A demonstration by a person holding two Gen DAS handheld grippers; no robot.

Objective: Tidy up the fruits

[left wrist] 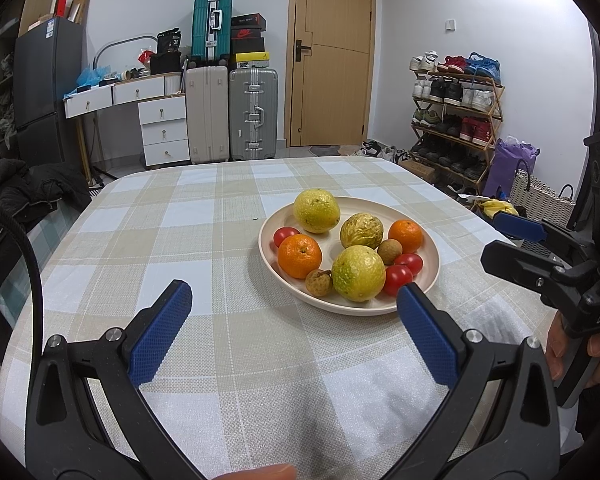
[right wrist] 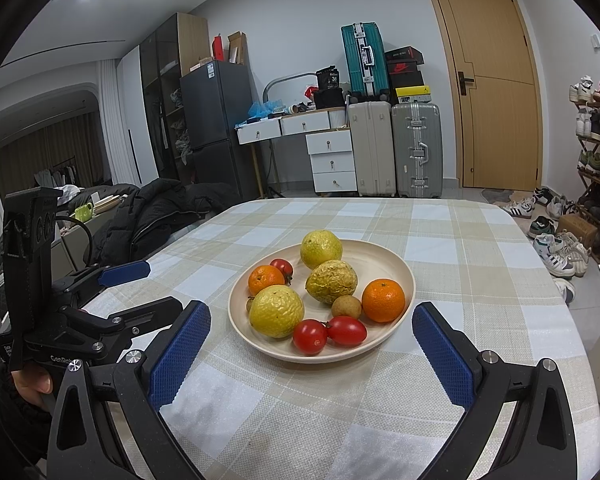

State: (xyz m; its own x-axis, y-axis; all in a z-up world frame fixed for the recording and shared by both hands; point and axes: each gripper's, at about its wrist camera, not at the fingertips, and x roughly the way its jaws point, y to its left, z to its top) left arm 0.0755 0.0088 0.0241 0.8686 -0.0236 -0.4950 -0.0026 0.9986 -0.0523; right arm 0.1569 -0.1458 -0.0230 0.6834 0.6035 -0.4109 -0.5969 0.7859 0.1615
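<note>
A cream plate (left wrist: 430, 276) (right wrist: 384, 256) sits on the checked tablecloth and holds mixed fruit: three yellow-green passion fruits (left wrist: 358, 267) (right wrist: 276, 311), two oranges (left wrist: 299, 256) (right wrist: 383, 300), three cherry tomatoes (left wrist: 397, 279) (right wrist: 309, 337) and two brown longans (left wrist: 319, 282) (right wrist: 346, 306). My left gripper (left wrist: 294, 298) is open and empty, just short of the plate's near left rim. My right gripper (right wrist: 311, 322) is open and empty, its blue pads either side of the plate's near edge. Each gripper shows in the other's view, the right (left wrist: 512, 240) and the left (right wrist: 134, 286).
The table (left wrist: 204, 216) (right wrist: 480, 240) has rounded edges. A black jacket (left wrist: 24, 192) (right wrist: 156, 208) lies on a chair to the left. Suitcases, a white drawer unit, a door and a shoe rack (left wrist: 456, 120) stand beyond the table.
</note>
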